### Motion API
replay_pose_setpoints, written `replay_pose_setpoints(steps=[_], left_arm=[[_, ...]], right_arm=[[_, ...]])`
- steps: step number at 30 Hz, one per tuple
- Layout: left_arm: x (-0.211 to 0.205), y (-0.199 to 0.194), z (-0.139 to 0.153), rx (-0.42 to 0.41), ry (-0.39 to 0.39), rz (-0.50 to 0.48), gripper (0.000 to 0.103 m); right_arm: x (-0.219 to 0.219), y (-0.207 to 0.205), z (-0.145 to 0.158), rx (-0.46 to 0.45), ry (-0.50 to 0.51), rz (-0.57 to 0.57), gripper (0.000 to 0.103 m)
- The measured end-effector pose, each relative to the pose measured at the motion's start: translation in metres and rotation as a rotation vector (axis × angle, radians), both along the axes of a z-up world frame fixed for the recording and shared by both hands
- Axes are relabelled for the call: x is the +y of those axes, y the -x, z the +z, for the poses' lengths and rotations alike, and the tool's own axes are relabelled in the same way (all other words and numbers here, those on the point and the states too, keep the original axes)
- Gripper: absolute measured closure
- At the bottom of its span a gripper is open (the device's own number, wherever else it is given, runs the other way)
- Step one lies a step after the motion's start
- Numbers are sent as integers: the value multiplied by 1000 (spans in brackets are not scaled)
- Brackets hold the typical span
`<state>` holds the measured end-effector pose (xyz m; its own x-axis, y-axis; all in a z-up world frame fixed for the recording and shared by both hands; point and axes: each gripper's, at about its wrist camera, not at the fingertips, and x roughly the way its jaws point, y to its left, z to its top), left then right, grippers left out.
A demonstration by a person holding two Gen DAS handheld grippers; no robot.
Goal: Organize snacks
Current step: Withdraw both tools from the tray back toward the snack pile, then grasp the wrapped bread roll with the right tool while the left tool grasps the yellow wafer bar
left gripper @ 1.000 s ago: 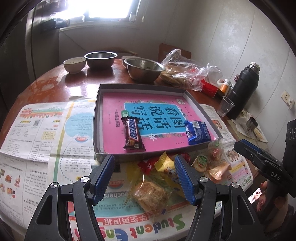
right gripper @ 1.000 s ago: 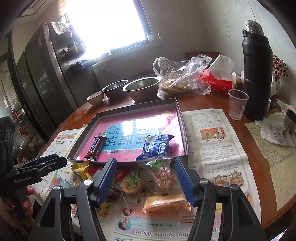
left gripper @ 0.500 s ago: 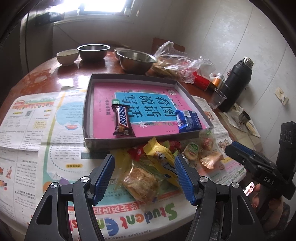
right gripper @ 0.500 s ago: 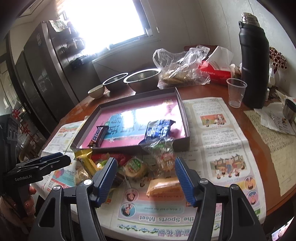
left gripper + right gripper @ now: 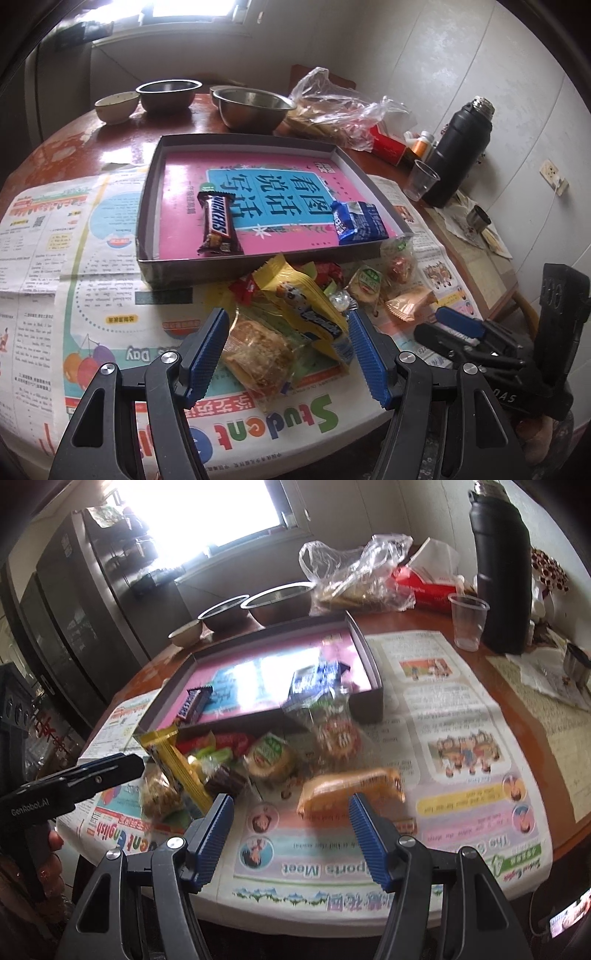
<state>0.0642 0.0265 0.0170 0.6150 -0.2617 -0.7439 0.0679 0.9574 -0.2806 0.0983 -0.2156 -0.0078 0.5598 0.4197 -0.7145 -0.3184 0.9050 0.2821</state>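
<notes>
My left gripper [image 5: 286, 350], fingers apart, hovers over a wrapped pastry [image 5: 258, 354] and a yellow packet [image 5: 303, 299]; my right gripper [image 5: 290, 838], fingers apart, faces an orange packet [image 5: 351, 786]. Beyond the snack heap, the tray [image 5: 177, 267] holds a chocolate bar [image 5: 218, 225] and a blue packet [image 5: 358, 221].

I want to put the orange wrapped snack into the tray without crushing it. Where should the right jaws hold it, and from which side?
Grip the orange wrapped snack at mid-length, across its short width. It lies flat on the newspaper, long axis running left to right, directly ahead of the open right gripper. Come from the near side, probably turning the jaws, since they now span its length.
</notes>
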Motion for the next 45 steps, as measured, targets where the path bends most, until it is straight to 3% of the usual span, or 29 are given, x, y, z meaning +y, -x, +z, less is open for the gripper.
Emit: replay_pose_setpoints(steps=[18, 26, 31, 37, 39, 41, 45], left_arm=[[-13, -13, -14, 20, -22, -10, 34], [-16, -23, -20, 32, -36, -7, 34], [-18, -29, -25, 36, -33, -3, 34], [-18, -32, -28, 22, -12, -1, 35], [-17, -33, -29, 18, -12, 2, 42], [-15, -34, -29, 18, -5, 8, 58], [-12, -35, -30, 16, 15, 8, 69]], right_arm=[[-18, -30, -25, 98, -37, -149, 39], [-10, -44, -27, 65, 4, -158, 39], [-5, -47, -30, 3, 54, -149, 48], [-11, -45, -32, -37, 42, -131, 57], [-13, -44, -32, -44, 37, -127, 57], [-15, -43, -32, -47, 30, -126, 58], [-20, -42, -32, -56, 13, -126, 62]])
